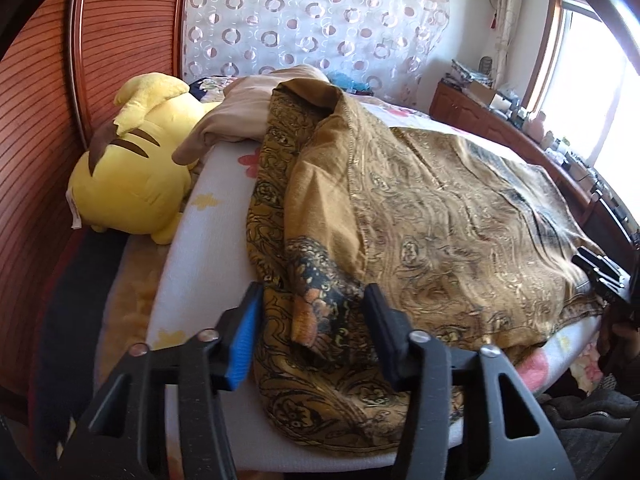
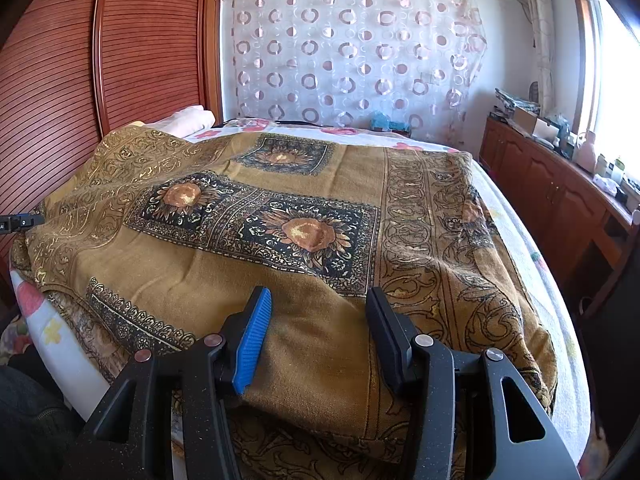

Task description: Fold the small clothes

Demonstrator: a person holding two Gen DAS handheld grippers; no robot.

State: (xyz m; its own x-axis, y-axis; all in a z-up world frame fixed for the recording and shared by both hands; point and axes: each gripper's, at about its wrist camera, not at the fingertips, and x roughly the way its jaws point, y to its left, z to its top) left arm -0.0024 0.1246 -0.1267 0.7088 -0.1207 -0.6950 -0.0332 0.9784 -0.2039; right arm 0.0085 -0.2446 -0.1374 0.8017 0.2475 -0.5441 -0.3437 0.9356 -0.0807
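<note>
A golden-brown patterned cloth (image 1: pixel 440 208) (image 2: pixel 280 184) with dark sunflower squares lies spread over the bed. Its left edge is bunched into a raised fold. My left gripper (image 1: pixel 312 300) straddles that fold at the near end; a gap shows beside the blue pad (image 1: pixel 244 340), so it stands open. My right gripper (image 2: pixel 316 300) sits at the cloth's near edge, where a thick fold fills the space between both pads. In the left wrist view the right gripper (image 1: pixel 596 276) shows at the cloth's right corner. The left gripper (image 2: pixel 24 222) peeks in at the left edge of the right wrist view.
A yellow plush toy (image 1: pixel 132 172) and a beige garment (image 1: pixel 236 120) lie at the bed's far left. The white floral mattress (image 1: pixel 200 232) drops off near me. A slatted wooden wardrobe (image 2: pixel 80 80) stands left, a cluttered low cabinet (image 2: pixel 552 200) right. A person's leg (image 2: pixel 28 412) is nearby.
</note>
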